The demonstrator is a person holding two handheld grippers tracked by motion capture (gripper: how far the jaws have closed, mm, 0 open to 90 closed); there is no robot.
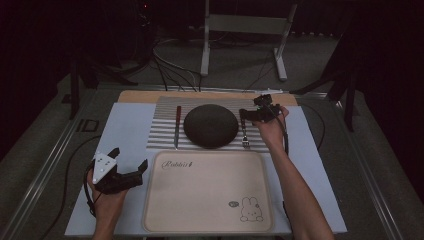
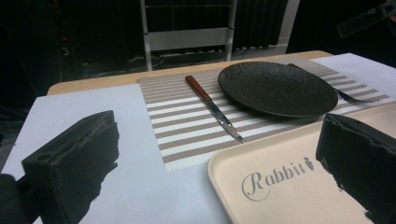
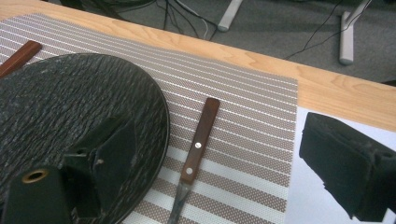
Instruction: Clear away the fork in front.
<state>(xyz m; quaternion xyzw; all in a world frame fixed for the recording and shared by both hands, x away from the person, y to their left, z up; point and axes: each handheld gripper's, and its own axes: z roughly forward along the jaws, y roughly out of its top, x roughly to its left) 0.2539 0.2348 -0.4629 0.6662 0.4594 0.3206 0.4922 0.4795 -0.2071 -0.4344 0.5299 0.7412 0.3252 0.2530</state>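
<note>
A black plate (image 1: 210, 125) sits mid-way on a striped placemat (image 1: 165, 107). Left of it lies a knife (image 1: 177, 125) with a red-brown handle; right of it lies a fork (image 1: 245, 136) with a wooden handle. My right gripper (image 1: 252, 108) hovers open over the fork's handle end. In the right gripper view the fork handle (image 3: 198, 140) lies between the jaws of that gripper (image 3: 215, 140), one jaw over the plate (image 3: 70, 107), the other beyond the placemat's edge. My left gripper (image 1: 131, 157) stands open and empty at the near left, beside a cream tray (image 1: 210, 200).
The tray (image 2: 280, 186), printed "Rabbit", fills the near middle on a pale sheet (image 1: 125, 130). The left gripper (image 2: 218, 135) looks over the knife (image 2: 212, 107) and plate (image 2: 278, 88). A wooden table edge (image 3: 327, 84) runs behind the placemat; a metal stand (image 1: 245, 25) and cables lie beyond.
</note>
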